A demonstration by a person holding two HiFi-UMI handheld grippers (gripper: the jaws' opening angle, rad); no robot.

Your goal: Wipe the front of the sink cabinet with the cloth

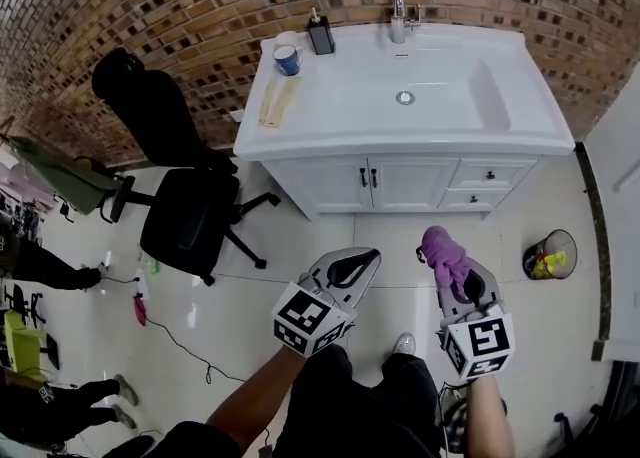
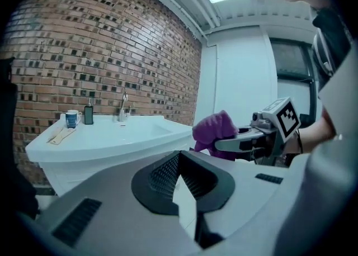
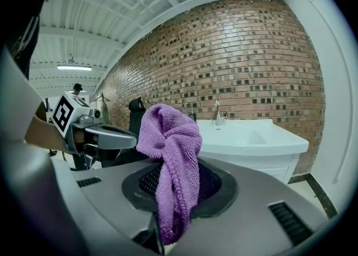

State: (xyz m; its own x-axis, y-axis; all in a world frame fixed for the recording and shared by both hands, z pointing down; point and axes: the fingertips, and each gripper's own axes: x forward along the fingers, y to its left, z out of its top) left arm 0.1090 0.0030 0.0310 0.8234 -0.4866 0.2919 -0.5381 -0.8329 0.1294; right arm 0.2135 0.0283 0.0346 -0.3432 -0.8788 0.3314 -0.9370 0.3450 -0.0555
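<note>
The white sink cabinet point(image 1: 400, 184) stands against the brick wall ahead, its doors and drawers facing me across a stretch of floor. My right gripper point(image 1: 452, 271) is shut on a purple cloth point(image 1: 443, 251), which bunches above the jaws and hangs down between them point(image 3: 170, 132). My left gripper point(image 1: 372, 256) hovers beside it, apart from it, jaws closed tip to tip with nothing between them point(image 2: 179, 155). Both grippers are well short of the cabinet. The left gripper view shows the cabinet point(image 2: 84, 165) at the left and the cloth point(image 2: 215, 129) at the right.
A black office chair point(image 1: 185, 216) stands left of the cabinet. A small bin point(image 1: 553, 254) sits on the floor at the right. On the counter are a blue cup point(image 1: 288, 59), a dark bottle point(image 1: 321, 34), a faucet point(image 1: 399, 14) and a wooden utensil point(image 1: 278, 101).
</note>
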